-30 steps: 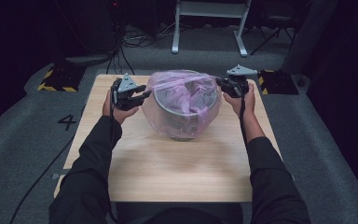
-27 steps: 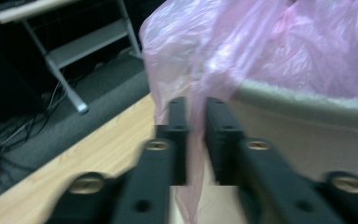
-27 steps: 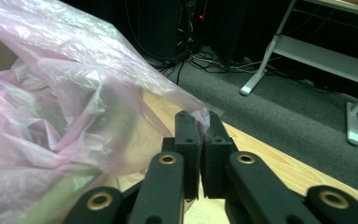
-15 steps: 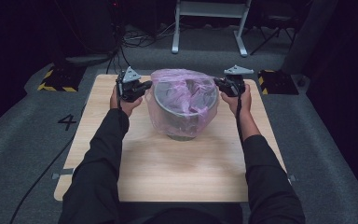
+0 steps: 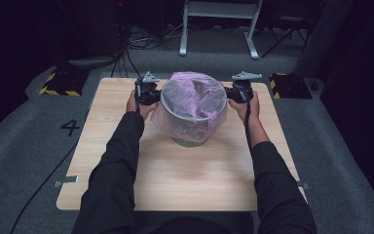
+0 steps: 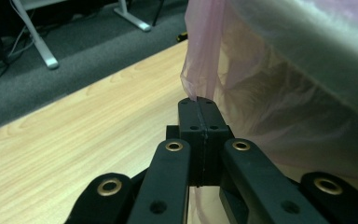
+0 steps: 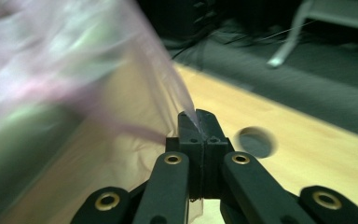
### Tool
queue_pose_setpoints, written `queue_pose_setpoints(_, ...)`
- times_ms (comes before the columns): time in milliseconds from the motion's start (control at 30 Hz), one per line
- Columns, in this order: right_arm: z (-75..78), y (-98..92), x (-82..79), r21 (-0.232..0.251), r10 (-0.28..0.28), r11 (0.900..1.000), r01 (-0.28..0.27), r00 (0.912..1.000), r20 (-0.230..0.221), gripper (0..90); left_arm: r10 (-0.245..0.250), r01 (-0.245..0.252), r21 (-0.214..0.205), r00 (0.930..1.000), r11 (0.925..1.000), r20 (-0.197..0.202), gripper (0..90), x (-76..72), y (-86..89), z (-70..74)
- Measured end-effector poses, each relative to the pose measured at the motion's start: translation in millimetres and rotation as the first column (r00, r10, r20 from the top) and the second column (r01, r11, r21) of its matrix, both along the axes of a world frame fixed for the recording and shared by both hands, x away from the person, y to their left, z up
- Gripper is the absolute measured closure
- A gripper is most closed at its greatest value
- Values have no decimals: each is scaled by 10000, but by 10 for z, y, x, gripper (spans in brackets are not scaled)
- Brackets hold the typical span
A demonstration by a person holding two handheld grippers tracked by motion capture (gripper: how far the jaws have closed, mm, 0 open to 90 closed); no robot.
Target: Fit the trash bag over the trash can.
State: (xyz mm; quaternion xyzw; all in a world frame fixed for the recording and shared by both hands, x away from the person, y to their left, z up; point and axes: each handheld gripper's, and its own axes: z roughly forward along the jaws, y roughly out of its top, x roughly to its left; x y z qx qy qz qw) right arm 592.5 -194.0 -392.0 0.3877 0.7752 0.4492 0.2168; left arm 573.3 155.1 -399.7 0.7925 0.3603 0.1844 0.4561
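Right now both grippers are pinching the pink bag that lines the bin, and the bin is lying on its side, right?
Not quite: the bin stands upright on the table, as the high view shows. Both grippers, left and right, do pinch the pink bag.

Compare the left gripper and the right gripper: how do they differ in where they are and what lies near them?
The left gripper is at the bin's left side; the right gripper is at its right. Near the right gripper's jaws the table has a round hole; near the left gripper's it is plain wood. Both are shut on the pink bag.
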Motion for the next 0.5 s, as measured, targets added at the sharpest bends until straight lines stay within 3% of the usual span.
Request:
queue_pose_setpoints(100,-90,26,-50,151,467,9988,-463,9986,-231,900,-242,242,-88,9997,9997,-3,900,-32,-23,-16)
queue_pose_setpoints(333,-185,11,-127,683,714,9953,-684,9965,-425,900,-543,521,-593,9979,9969,-365,900,-88,6,-103)
queue_pose_setpoints(400,-206,19,-155,720,808,9944,-771,9955,-500,900,-722,679,-871,9963,9939,-467,900,-125,3,-136)
queue_pose_setpoints(500,-265,-40,-210,1231,1180,9865,-1080,9901,-767,900,-1148,1082,-1120,9919,9878,-542,900,-187,14,-187)
